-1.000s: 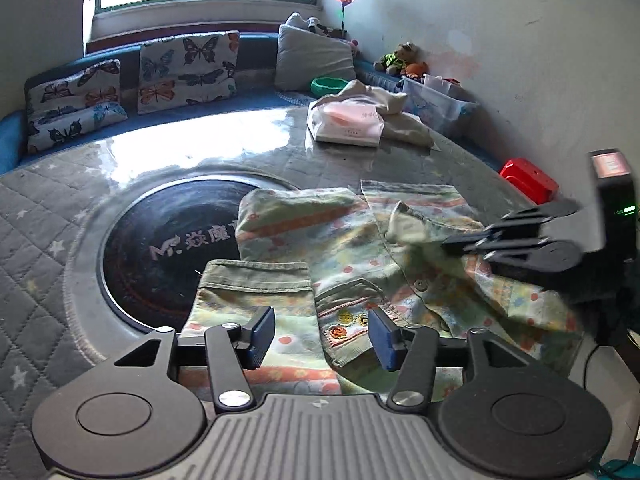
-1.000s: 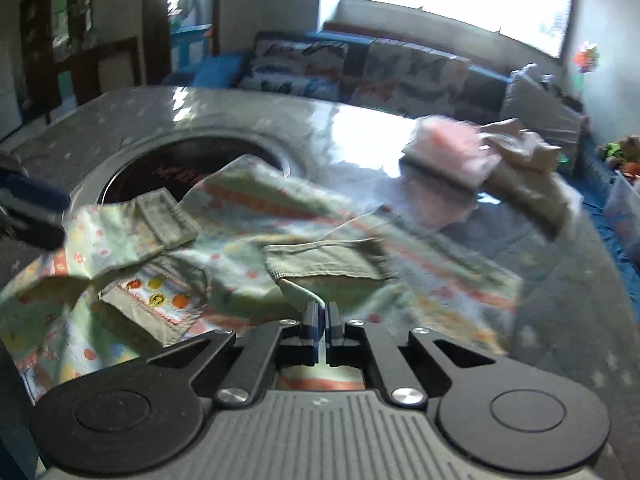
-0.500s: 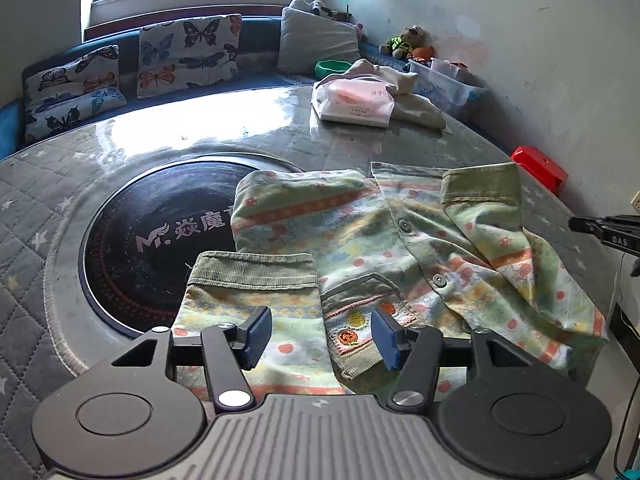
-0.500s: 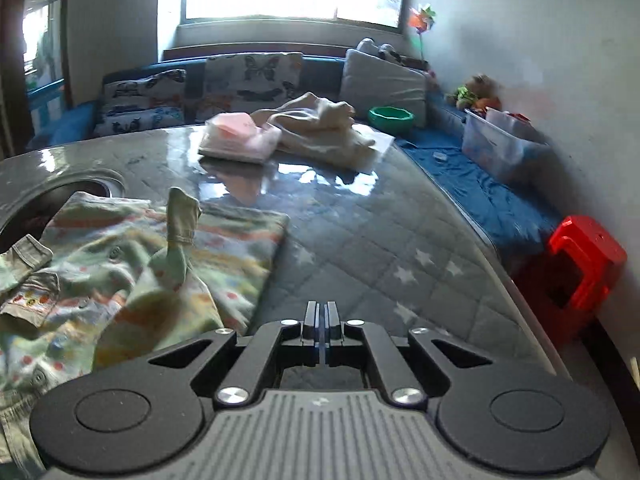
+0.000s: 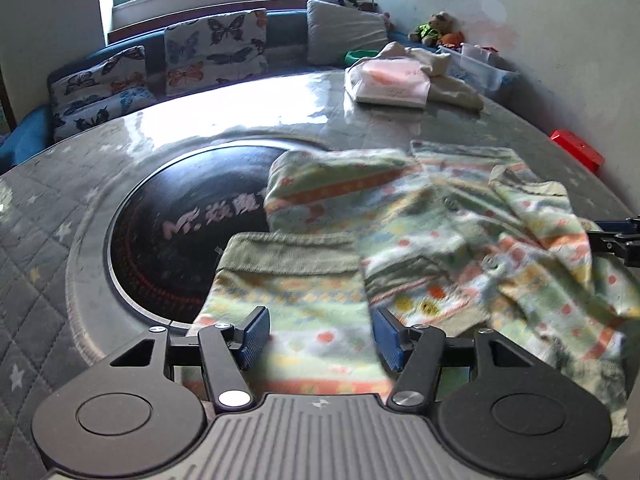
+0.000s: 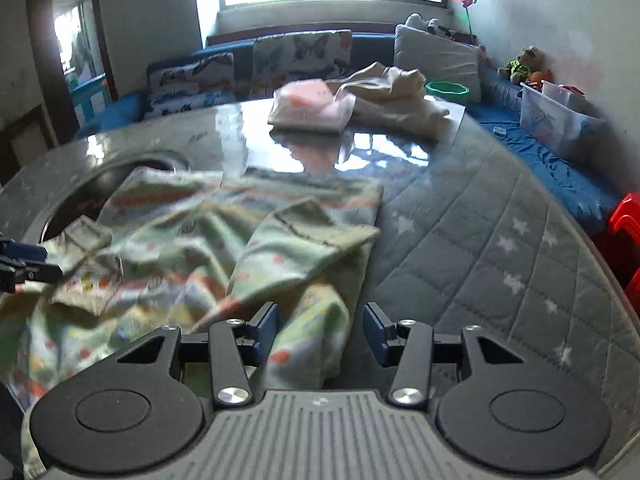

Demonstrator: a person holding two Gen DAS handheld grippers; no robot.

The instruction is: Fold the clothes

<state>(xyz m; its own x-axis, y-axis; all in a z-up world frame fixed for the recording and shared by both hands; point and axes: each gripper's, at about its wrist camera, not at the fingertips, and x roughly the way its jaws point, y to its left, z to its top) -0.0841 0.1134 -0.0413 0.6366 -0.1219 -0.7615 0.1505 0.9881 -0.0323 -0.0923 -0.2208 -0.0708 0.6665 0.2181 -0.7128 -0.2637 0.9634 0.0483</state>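
1. One quilted grey tabletop (image 6: pixel 500 216) spreads ahead of both my grippers, with a dark round inset (image 5: pixel 180 232) ahead and to the left of my left gripper.
2. A blue sofa (image 6: pixel 560 160) runs along the far edge, well beyond both grippers, with butterfly cushions (image 5: pixel 216 48) and a grey pillow (image 6: pixel 436 56) on it.
3. The patterned green garment (image 5: pixel 400 216), a small buttoned shirt with orange stripes and dots, lies crumpled on the tabletop right in front of both grippers, part of it over the dark inset.
4. One sleeve with a ribbed olive cuff (image 5: pixel 292 248) reaches straight toward my left gripper; another cuffed sleeve (image 6: pixel 320 228) lies folded over the body just ahead of my right gripper.
5. A pink-and-white folded pile (image 6: pixel 308 108) and a beige cloth (image 6: pixel 392 96) sit well beyond the garment, toward the far side.
6. My left gripper (image 5: pixel 318 334) is released, its blue pads spread apart with the sleeve lying between them, not pinched.
7. My right gripper (image 6: pixel 320 332) is opening; the garment's edge lies between the pads, which do not press on it.
8. A red stool (image 6: pixel 624 232) stands off to the right of my right gripper, beside the tabletop.
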